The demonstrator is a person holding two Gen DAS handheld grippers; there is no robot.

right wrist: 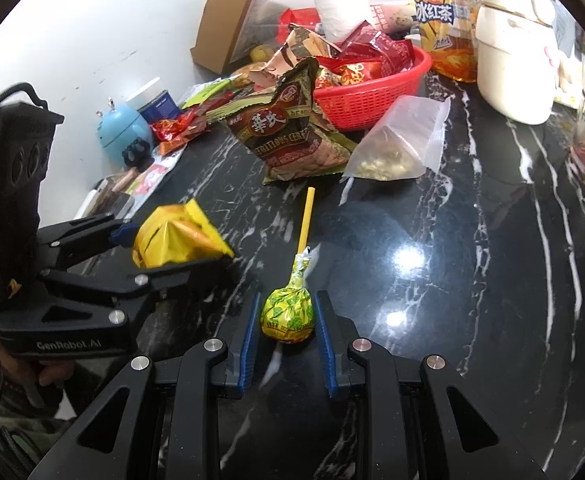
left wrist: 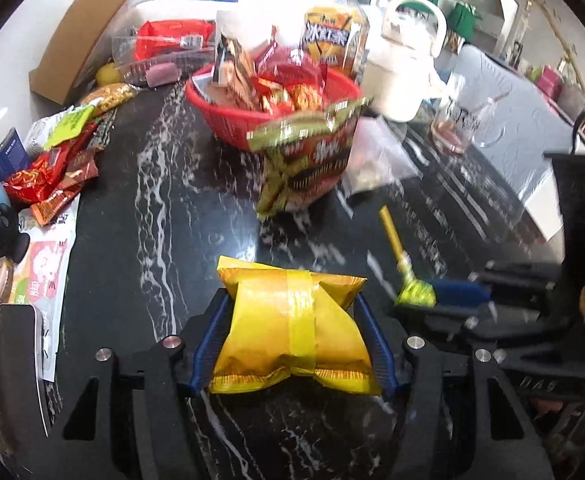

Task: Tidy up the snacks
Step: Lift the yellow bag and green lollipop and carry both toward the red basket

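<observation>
Red basket (right wrist: 366, 94) — heaped with red and brown snack packets, on black white-veined marble counter (right wrist: 472, 248); white wall behind. Beside it: cereal bag (right wrist: 292, 136), clear pouch (right wrist: 400, 148), iced-tea bottle (right wrist: 446, 24). Left gripper (left wrist: 292, 336) clamps yellow packet (left wrist: 292, 328); right gripper (right wrist: 288, 320) — narrow, pinching lollipop (right wrist: 288, 314) head.

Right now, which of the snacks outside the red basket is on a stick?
The lollipop in the green-yellow wrapper, held in the right gripper. The yellow packet in the left gripper and the cereal bag are flat pouches.
</observation>
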